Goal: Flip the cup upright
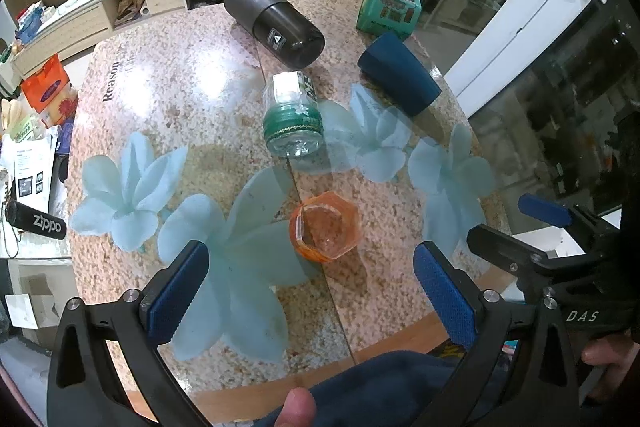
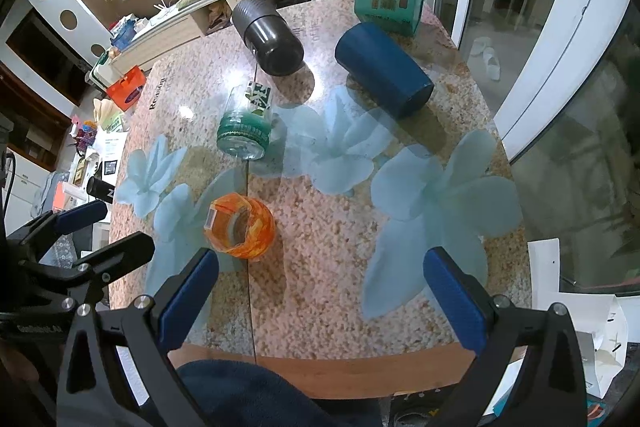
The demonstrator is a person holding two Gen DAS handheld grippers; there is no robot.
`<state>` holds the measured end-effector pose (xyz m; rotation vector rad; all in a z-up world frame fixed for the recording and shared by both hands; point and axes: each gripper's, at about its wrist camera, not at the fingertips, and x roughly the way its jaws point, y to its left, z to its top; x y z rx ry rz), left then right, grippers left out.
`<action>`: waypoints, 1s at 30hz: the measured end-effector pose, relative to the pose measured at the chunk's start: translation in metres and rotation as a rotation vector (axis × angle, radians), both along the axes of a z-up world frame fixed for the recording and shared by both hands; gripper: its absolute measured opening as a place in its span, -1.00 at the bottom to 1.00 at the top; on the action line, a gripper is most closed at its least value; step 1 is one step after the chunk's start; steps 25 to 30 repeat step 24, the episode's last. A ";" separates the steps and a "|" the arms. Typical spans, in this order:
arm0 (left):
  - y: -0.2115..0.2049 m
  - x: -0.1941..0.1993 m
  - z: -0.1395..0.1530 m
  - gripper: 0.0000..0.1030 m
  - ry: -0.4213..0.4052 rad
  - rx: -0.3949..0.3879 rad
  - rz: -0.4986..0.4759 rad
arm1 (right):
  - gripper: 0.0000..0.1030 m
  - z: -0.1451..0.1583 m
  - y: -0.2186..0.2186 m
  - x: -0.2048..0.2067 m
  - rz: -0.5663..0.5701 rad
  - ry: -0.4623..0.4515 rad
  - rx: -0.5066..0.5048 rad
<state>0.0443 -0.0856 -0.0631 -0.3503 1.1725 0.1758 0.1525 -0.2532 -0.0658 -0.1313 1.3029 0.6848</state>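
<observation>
Both grippers, left (image 1: 312, 289) and right (image 2: 320, 291): fingers wide apart, empty | black case (image 1: 38, 221) reads "Zippo" | table (image 1: 168, 75) print "Reason"

orange cup (image 1: 325, 231): translucent glossy plastic | table (image 1: 168, 75): glossy speckled stone

My left gripper (image 1: 312, 291) and right gripper (image 2: 322, 295) are black with ridged blue pads. Mid-frame, the table (image 2: 320, 267) is speckled pink-beige with pale blue flower prints. On it: an orange marbled cup (image 1: 325, 227), a clear glass (image 1: 293, 115) banded in green, a navy cup (image 1: 400, 75), a dark grey tumbler (image 1: 274, 23). Upper right, a teal box (image 1: 389, 10) with red labels.
</observation>
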 end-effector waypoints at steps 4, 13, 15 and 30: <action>0.001 0.000 -0.001 0.99 0.004 0.000 -0.002 | 1.00 0.000 0.000 0.000 -0.005 0.001 -0.004; 0.005 0.001 -0.003 0.99 0.007 0.011 -0.003 | 1.00 0.000 0.000 0.000 -0.007 0.011 -0.008; 0.007 0.001 -0.003 0.99 0.007 0.008 -0.004 | 1.00 0.000 0.001 -0.001 -0.012 0.015 -0.009; 0.009 0.001 -0.006 0.99 0.002 -0.024 -0.012 | 1.00 0.001 0.002 -0.001 -0.024 0.011 -0.012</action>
